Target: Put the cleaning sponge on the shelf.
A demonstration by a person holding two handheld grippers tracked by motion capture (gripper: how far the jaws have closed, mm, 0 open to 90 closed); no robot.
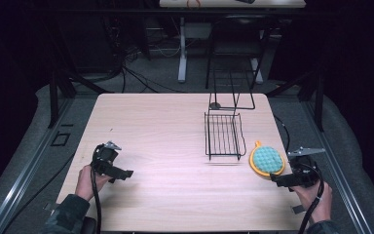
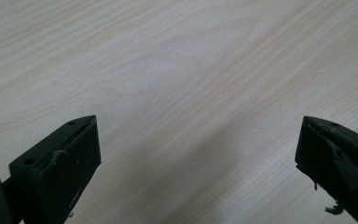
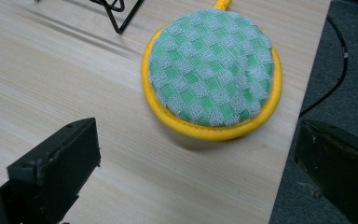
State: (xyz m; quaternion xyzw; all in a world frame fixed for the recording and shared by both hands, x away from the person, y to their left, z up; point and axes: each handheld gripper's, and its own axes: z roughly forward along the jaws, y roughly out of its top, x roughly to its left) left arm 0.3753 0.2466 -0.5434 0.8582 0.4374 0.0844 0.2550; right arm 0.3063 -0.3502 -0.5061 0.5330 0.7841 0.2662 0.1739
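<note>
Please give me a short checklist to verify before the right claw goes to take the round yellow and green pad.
1. Right claw open: ok, jaws wide apart.
2. Round pad ahead of that claw: ok, it lies flat just beyond the jaws.
3. Pad clear of the wire rack: ok, beside it, whether they touch cannot tell.
4. Pad near the table edge: not ok, it sits close to the right edge.
5. Left claw out of the way: ok, open over bare wood.

a pale wood-grain table [image 1: 165,141] sits brightly lit in a dark room. grey carpet floor [image 1: 160,80] lies beyond it, crossed by black cables [image 1: 141,80]. a white-legged desk [image 1: 182,48] stands farther back.
</note>
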